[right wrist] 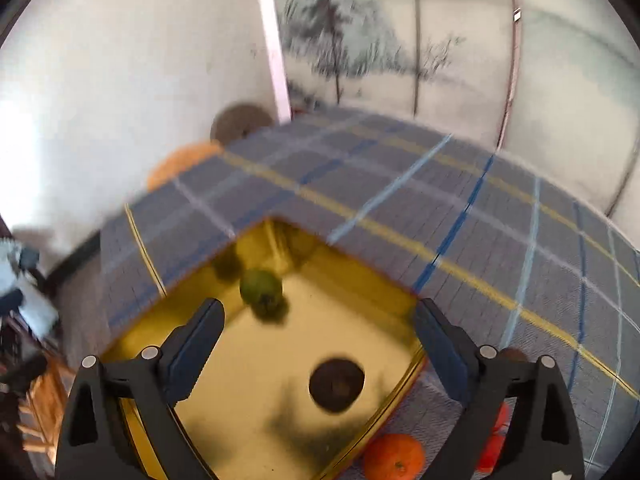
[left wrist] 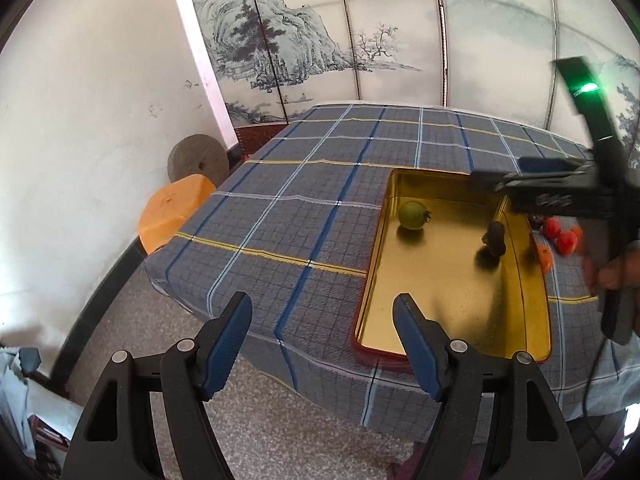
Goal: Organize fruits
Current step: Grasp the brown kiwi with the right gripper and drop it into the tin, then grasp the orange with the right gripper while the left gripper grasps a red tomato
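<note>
A gold metal tray (left wrist: 520, 280) lies on the plaid tablecloth. In it are a green tomato (left wrist: 413, 215) and a dark fruit (left wrist: 495, 239). Red fruits (left wrist: 560, 236) and an orange one (left wrist: 543, 258) lie on the cloth right of the tray. My left gripper (left wrist: 322, 344) is open and empty at the table's near edge. My right gripper (left wrist: 496, 178) hovers above the tray's far right. In the blurred right wrist view it (right wrist: 320, 336) is open and empty over the tray (right wrist: 240, 400), with the green tomato (right wrist: 261, 289) ahead, the dark fruit (right wrist: 337, 385) below it and an orange (right wrist: 394, 457) outside the rim.
The table (left wrist: 304, 184) stands by a white wall, with an orange stool (left wrist: 174, 216) and a round stone disc (left wrist: 198, 160) at its left. A painted folding screen (left wrist: 360, 40) stands behind. The floor shows below the table's near edge.
</note>
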The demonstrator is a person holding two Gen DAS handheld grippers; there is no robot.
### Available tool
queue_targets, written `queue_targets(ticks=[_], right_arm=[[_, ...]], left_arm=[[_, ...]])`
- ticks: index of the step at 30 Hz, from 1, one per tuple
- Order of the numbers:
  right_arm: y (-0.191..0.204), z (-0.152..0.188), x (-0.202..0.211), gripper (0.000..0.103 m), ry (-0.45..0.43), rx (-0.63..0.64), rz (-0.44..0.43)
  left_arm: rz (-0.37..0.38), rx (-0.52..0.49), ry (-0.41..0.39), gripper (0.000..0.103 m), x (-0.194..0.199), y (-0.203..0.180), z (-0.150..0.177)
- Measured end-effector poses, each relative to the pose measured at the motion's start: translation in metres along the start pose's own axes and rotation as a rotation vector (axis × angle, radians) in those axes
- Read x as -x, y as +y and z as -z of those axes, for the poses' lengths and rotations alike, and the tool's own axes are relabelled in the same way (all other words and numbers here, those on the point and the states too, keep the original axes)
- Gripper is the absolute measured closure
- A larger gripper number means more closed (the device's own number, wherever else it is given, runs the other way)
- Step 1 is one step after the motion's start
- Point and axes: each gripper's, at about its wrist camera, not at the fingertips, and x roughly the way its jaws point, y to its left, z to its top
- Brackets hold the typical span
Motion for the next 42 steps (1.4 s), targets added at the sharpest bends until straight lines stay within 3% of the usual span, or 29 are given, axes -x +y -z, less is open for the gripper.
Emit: queue_targets(ticks=[6,8,12,16,20,30,31,32,35,38,40,42], right_arm=[[-0.016,0.024,0.052,0.010,-0.123,-0.030,0.007],[-0.024,0.048,0.073,0.022,-0.154,-0.046,0.007],[-0.047,0.107,0.104,0.033,-0.121,-0.063,0.058],[-0.061,0.140,0.106,0.042,-0.035,-0.077,0.063],[-0.059,0.129,0.088,0.045,-0.008,-0.057,0.003],[-0.044,0.093,0.002,0.047,0.140,0.190,-0.014],[-0.045,0.092,-0.006,0.065,0.170,0.193,-0.020],[-0.046,0.092,-0.011,0.067,0.195,0.185,-0.049],[-0.048,0.094,-0.004,0.069,0.172,0.161,-0.070],[-0.059,0.107,0.043,0.069,0.060,0.082,-0.057],[-0.079,0.126,0.084,0.068,-0.013,0.006,0.017],[-0.111,0.146,0.114,0.068,-0.032,-0.064,0.124]], left_arm=[[0.014,-0.030,-0.012,0.029,0.004,-0.007,0.000],[0.029,-0.051,-0.024,0.029,0.007,-0.013,0.000],[0.074,-0.092,-0.053,0.029,0.014,-0.028,0.000],[0.126,-0.127,-0.063,0.029,0.019,-0.050,0.000],[0.171,-0.142,-0.053,0.029,0.023,-0.065,-0.003],[0.127,-0.174,-0.063,0.029,0.024,-0.066,-0.008],[0.129,-0.177,-0.059,0.029,0.023,-0.067,-0.008],[0.127,-0.185,-0.059,0.029,0.023,-0.070,-0.009],[0.132,-0.211,-0.070,0.029,0.025,-0.079,-0.011],[0.173,-0.250,-0.084,0.029,0.032,-0.095,-0.013],[0.209,-0.298,-0.101,0.029,0.037,-0.111,-0.013],[0.279,-0.338,-0.102,0.029,0.041,-0.129,-0.014]])
